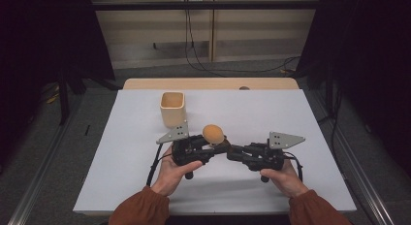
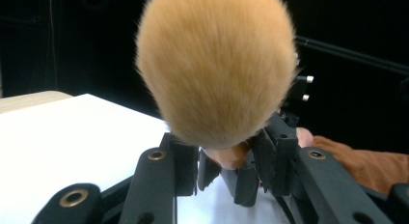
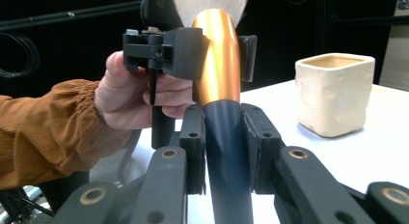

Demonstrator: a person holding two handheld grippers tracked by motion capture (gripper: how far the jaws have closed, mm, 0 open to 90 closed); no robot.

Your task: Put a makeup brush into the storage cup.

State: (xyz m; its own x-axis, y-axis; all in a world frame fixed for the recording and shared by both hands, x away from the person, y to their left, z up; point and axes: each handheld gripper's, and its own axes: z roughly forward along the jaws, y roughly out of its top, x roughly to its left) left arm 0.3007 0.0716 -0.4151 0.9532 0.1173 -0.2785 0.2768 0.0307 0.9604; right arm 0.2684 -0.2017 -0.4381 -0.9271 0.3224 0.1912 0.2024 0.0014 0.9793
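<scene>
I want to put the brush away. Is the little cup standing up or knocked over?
Standing up. The cream cup sits flat on the white table, its open mouth facing upward.

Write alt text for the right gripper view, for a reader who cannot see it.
A makeup brush with a gold ferrule and dark handle stands upright, its handle clamped by the right gripper in the foreground and its ferrule by the left gripper higher up. A hand in a rust-orange sleeve holds the left gripper, and a cream square cup stands on the white table at right.
</scene>
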